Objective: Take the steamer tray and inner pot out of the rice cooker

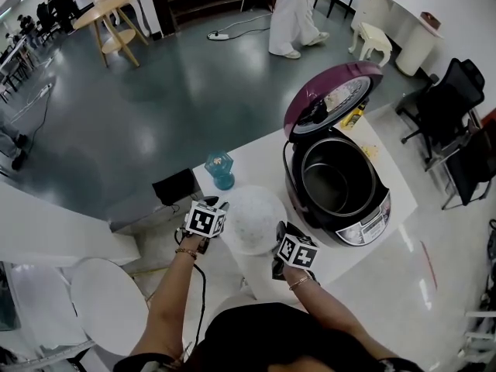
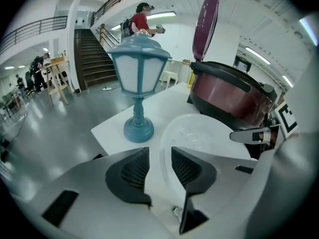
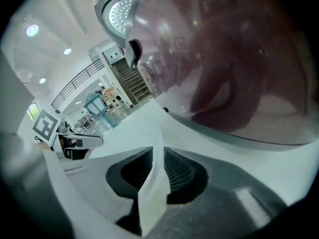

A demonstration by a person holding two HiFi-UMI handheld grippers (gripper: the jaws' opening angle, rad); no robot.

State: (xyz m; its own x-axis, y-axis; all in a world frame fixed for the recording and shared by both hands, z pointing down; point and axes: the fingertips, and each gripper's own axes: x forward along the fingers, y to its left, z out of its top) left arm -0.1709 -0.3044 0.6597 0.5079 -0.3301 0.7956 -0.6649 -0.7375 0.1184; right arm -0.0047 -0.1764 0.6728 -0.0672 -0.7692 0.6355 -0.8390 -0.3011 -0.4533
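Steamer tray (image 1: 253,219) lies flat on the white table (image 1: 271,160), out of the rice cooker (image 1: 341,188) and just beside its front left. The inner pot (image 1: 333,178) sits in the cooker under the raised lid (image 1: 329,95), so the first half of the job looks done and the step in hand is letting go of the tray.

The left gripper (image 2: 159,166) has its fingers narrowly apart, with the tray's rim running through the gap and no pad pressing on it. The right gripper (image 3: 157,171) has its fingers closed on the opposite rim, the thin white edge pinched between the pads.

To finish well, the right fingers should part fully before that hand moves, or the light tray will likely be dragged or tipped. Both hands are best drawn outward along the rim's plane, not lifted, so no pad catches the lip. The blue lantern ornament (image 1: 219,169) stands near the tray's far left edge, so the left hand should back away toward the person. The tray should be left clear of the cooker's front, where the pot will need room.
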